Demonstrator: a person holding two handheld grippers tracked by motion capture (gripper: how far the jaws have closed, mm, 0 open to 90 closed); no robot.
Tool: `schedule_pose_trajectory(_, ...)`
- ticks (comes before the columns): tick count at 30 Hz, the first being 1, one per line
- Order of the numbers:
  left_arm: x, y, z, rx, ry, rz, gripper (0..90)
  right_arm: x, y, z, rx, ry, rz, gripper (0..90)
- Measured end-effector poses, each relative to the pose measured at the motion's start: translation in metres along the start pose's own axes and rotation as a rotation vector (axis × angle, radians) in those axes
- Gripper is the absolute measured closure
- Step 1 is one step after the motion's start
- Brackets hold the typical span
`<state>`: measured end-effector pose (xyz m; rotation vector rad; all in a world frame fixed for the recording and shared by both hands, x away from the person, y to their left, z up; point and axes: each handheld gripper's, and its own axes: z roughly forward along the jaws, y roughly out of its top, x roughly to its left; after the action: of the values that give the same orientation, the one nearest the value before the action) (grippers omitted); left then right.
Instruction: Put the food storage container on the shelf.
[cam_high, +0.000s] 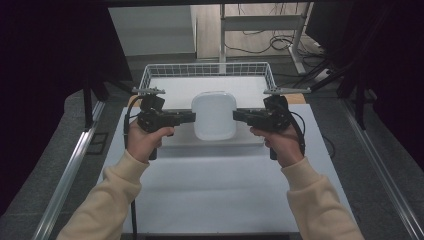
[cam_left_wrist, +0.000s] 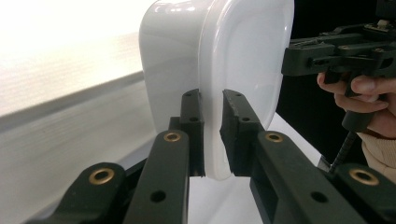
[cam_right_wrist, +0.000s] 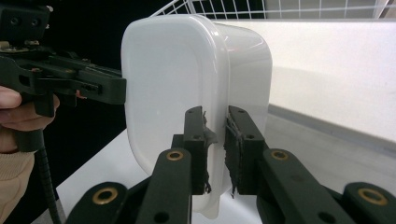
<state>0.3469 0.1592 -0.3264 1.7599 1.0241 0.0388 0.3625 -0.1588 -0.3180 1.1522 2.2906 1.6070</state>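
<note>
White lidded plastic container (cam_high: 214, 115) hangs above the table (cam_high: 210, 195), just in front of the wire basket (cam_high: 207, 70). Left gripper (cam_high: 192, 117) and right gripper (cam_high: 236, 116) each clamp its rim from opposite sides.

White container (cam_high: 214, 115), glossy, plain, no pattern. Left gripper (cam_high: 192, 117) black; jaws in left gripper view black with brass-coloured rivets. Right gripper (cam_high: 236, 116) black too, same brass-coloured rivets. Sleeves (cam_high: 112, 192) cream. Wire basket (cam_high: 207, 69) white grid. Table (cam_high: 215, 195) white; floor (cam_high: 45, 165) grey.
</note>
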Motion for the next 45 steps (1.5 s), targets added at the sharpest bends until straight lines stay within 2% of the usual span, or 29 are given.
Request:
schedule_pose_trajectory(11,0.007,0.024,-0.005,-0.009,0.008,0.023,80.0,-0.002,0.024,0.006,-0.012,-0.002,-0.019,79.0)
schedule_pose_trajectory(23,0.024,0.048,-0.006,-0.001,-0.017,-0.009,80.1,-0.008,0.051,0.016,0.001,0.002,-0.007,79.0)
schedule_pose_trajectory(37,0.043,0.072,-0.001,0.015,-0.011,-0.037,80.1,-0.024,0.076,0.034,0.028,0.017,0.043,79.1)
schedule_pose_trajectory(45,0.057,0.079,0.011,0.039,-0.015,-0.07,79.9,-0.037,0.08,0.045,0.054,0.004,0.087,78.7)
